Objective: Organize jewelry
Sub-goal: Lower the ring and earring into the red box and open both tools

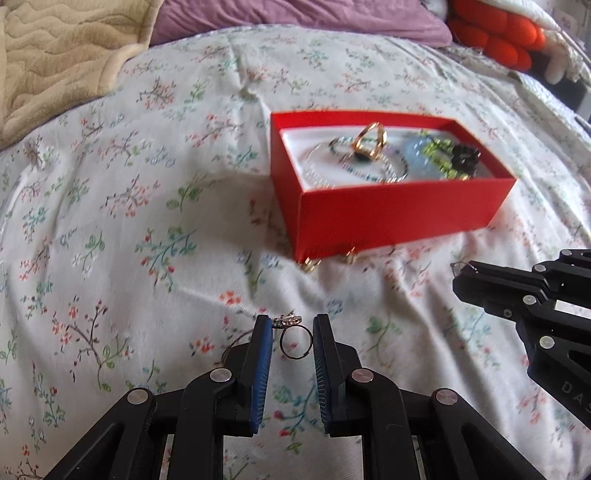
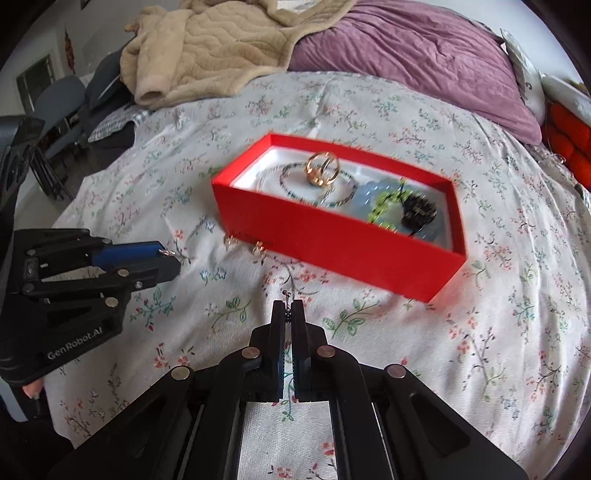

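A red jewelry box (image 1: 399, 210) (image 2: 332, 240) sits open on the floral bedspread, holding a gold ring (image 1: 369, 142) (image 2: 322, 168), beaded bracelets, green beads and a black piece. My left gripper (image 1: 292, 328) (image 2: 168, 254) is near the bed surface, jaws narrowly apart around a thin ring with a sparkly top (image 1: 293, 338); whether they grip it is unclear. My right gripper (image 2: 288, 308) (image 1: 458, 273) is shut on a small earring (image 2: 287, 295) with a wire hook sticking out past the tips. Two small gold pieces (image 1: 314, 264) (image 2: 258, 248) lie against the box's front.
A beige quilted blanket (image 2: 207, 48) and a purple pillow (image 2: 413, 55) lie at the head of the bed. An orange knitted item (image 1: 498, 33) is at the far right. A chair (image 2: 62, 103) stands beside the bed on the left.
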